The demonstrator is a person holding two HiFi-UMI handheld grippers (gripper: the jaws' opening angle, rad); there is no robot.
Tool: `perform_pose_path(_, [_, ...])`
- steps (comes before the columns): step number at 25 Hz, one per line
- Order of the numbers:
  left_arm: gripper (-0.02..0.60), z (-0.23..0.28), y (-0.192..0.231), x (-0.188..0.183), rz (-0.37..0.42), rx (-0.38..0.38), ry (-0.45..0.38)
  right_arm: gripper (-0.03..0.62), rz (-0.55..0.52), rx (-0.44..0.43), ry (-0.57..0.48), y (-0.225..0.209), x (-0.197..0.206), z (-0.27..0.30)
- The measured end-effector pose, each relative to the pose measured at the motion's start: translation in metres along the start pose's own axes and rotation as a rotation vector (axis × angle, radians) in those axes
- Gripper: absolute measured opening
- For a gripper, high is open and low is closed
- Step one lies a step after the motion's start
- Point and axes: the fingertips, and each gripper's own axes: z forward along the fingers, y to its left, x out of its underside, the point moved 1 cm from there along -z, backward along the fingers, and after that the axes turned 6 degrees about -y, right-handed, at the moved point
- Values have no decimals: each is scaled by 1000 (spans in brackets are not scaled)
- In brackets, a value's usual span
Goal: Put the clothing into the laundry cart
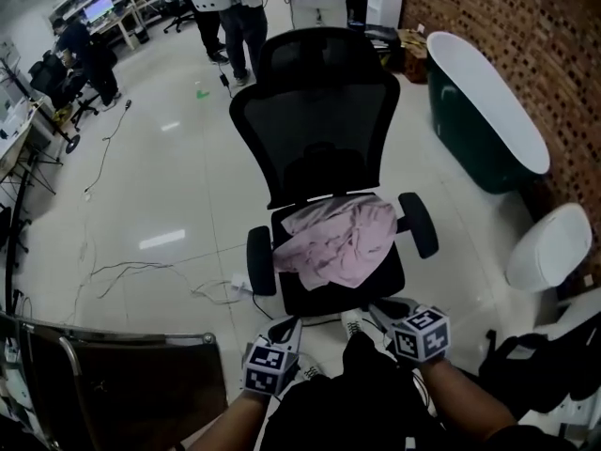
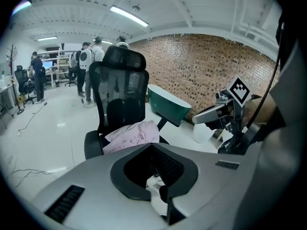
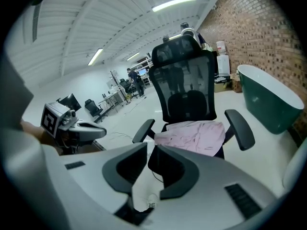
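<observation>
A crumpled pink garment [image 1: 338, 242] lies on the seat of a black mesh office chair [image 1: 319, 120]. Both grippers are low in the head view, short of the seat's front edge and off the cloth. My left gripper [image 1: 287, 327] has its jaw tips touching and holds nothing. The jaws of my right gripper [image 1: 379, 313] stand a narrow slit apart, also with nothing in them. Each gripper view looks over its own jaws at the garment [image 2: 132, 134] [image 3: 194, 135] beyond. A dark, metal-railed container [image 1: 113, 383], apparently the cart, is at the lower left.
A green and white bathtub [image 1: 484, 111] stands by the brick wall at right, with a white rounded seat [image 1: 549, 247] nearer. Cables [image 1: 122, 271] trail over the glossy floor on the left. People [image 1: 225, 7] and desks are far behind the chair.
</observation>
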Motion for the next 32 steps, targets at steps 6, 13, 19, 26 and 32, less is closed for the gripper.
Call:
perform_pose_path(6, [0,49,7,-26,-48,-41,39,92,6,-44,77,-49,-21,37])
perform_pose_path(13, [0,113,29,-41,-102,-96,71,92,35,-78,137,-113,-35,85])
perform_pose_path(19, [0,159,49,-41,-116,-140,88,92,17,-114,204,-154,-35,130])
perform_pose_path(26, [0,205,62,-29,-176,-160,124,92,-9,-74,235,-200,-29,180])
perform_pose_path(32, [0,239,79,-10,-186,-170,161,92,-4,-35,238,-231,-23,214])
